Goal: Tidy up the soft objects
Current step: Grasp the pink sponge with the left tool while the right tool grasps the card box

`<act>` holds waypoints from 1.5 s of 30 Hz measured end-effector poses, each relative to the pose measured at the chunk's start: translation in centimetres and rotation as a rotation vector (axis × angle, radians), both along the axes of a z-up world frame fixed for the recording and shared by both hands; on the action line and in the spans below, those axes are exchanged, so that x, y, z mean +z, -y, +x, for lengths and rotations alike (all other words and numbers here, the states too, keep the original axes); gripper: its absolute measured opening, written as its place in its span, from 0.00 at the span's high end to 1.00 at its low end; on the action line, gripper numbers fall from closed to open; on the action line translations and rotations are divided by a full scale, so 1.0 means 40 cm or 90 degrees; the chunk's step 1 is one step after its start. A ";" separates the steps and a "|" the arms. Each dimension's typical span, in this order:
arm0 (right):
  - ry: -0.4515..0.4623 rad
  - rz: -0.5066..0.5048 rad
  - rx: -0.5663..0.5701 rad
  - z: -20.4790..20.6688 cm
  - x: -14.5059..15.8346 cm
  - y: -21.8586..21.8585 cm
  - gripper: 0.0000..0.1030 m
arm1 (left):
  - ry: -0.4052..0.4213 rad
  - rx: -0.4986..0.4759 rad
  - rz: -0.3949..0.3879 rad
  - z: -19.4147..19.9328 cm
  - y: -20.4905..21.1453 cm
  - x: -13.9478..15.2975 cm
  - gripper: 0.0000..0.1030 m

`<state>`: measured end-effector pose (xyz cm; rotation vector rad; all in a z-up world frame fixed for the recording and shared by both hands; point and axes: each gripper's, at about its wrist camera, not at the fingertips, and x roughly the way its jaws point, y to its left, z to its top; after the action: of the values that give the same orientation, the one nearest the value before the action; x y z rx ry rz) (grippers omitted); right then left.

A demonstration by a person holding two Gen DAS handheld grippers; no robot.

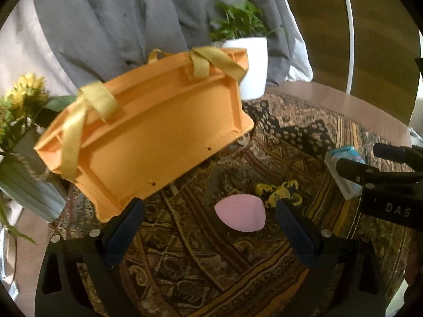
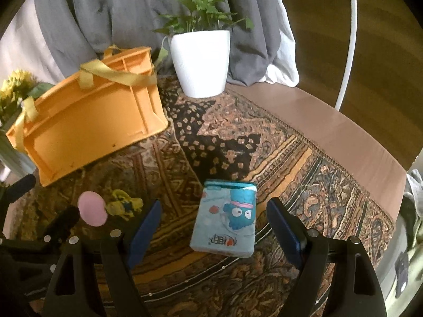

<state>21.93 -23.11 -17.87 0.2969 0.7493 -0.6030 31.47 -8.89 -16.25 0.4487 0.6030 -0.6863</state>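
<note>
A pink egg-shaped sponge (image 1: 240,216) lies on the patterned cloth between the open fingers of my left gripper (image 1: 208,224); it also shows in the right wrist view (image 2: 92,211). A small yellow soft toy (image 1: 277,191) lies just behind it, and shows in the right wrist view (image 2: 123,203) too. A blue tissue pack with a cartoon figure (image 2: 226,224) lies between the open fingers of my right gripper (image 2: 214,228). An orange crate with yellow ribbon handles (image 1: 148,132) stands at the back left (image 2: 87,129). Both grippers are empty.
A white pot with a green plant (image 2: 201,63) stands behind the crate. A vase of yellow flowers (image 1: 23,137) stands at the far left. Grey fabric (image 1: 119,21) hangs behind. The round table's bare wooden rim (image 2: 330,124) curves along the right.
</note>
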 end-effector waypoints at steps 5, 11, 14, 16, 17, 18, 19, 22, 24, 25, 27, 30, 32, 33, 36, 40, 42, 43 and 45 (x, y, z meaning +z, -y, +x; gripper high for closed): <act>-0.015 0.004 -0.004 0.009 -0.026 0.005 0.20 | -0.014 -0.019 0.020 0.014 0.017 -0.032 0.06; -0.024 0.015 0.000 0.023 -0.046 0.012 0.20 | -0.034 -0.031 0.029 0.033 0.031 -0.059 0.14; -0.023 0.020 0.002 0.026 -0.051 0.015 0.20 | -0.049 -0.034 0.025 0.041 0.035 -0.070 0.21; -0.021 0.017 0.001 0.026 -0.052 0.016 0.20 | -0.062 -0.036 0.021 0.046 0.038 -0.076 0.22; -0.021 0.019 0.002 0.027 -0.052 0.016 0.20 | -0.068 -0.037 0.019 0.048 0.040 -0.080 0.24; -0.021 0.021 0.003 0.028 -0.053 0.017 0.20 | -0.073 -0.036 0.017 0.050 0.040 -0.082 0.27; -0.020 0.022 0.004 0.028 -0.053 0.018 0.20 | -0.077 -0.035 0.014 0.050 0.042 -0.083 0.28; -0.020 0.028 0.010 0.033 -0.058 0.019 0.21 | -0.097 -0.036 0.005 0.056 0.043 -0.089 0.31; -0.017 0.028 0.012 0.033 -0.058 0.018 0.22 | -0.106 -0.039 0.001 0.060 0.044 -0.091 0.33; -0.016 0.027 0.013 0.033 -0.058 0.018 0.23 | -0.109 -0.040 -0.001 0.062 0.044 -0.091 0.34; -0.017 0.027 0.016 0.033 -0.059 0.018 0.27 | -0.115 -0.041 -0.002 0.065 0.047 -0.093 0.36; -0.017 0.027 0.021 0.033 -0.059 0.020 0.35 | -0.127 -0.046 -0.002 0.068 0.052 -0.097 0.38; -0.019 0.027 0.019 0.033 -0.059 0.020 0.41 | -0.132 -0.051 -0.001 0.069 0.056 -0.100 0.38; -0.018 0.028 0.021 0.033 -0.059 0.020 0.42 | -0.133 -0.051 0.000 0.068 0.057 -0.101 0.39; -0.019 0.029 0.025 0.032 -0.058 0.020 0.48 | -0.134 -0.058 0.002 0.066 0.065 -0.102 0.47; -0.015 0.036 0.036 0.027 -0.058 0.022 0.48 | -0.130 -0.070 0.004 0.053 0.070 -0.097 0.55; -0.013 0.038 0.039 0.023 -0.057 0.023 0.48 | -0.121 -0.070 0.009 0.045 0.072 -0.096 0.56; -0.013 0.040 0.043 0.021 -0.056 0.023 0.48 | -0.117 -0.069 0.010 0.040 0.071 -0.093 0.56; -0.012 0.041 0.047 0.016 -0.053 0.024 0.48 | -0.114 -0.065 0.010 0.034 0.069 -0.088 0.56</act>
<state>22.59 -24.05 -19.98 0.3216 0.7961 -0.5127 32.85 -11.66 -19.77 0.4377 0.7597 -0.8247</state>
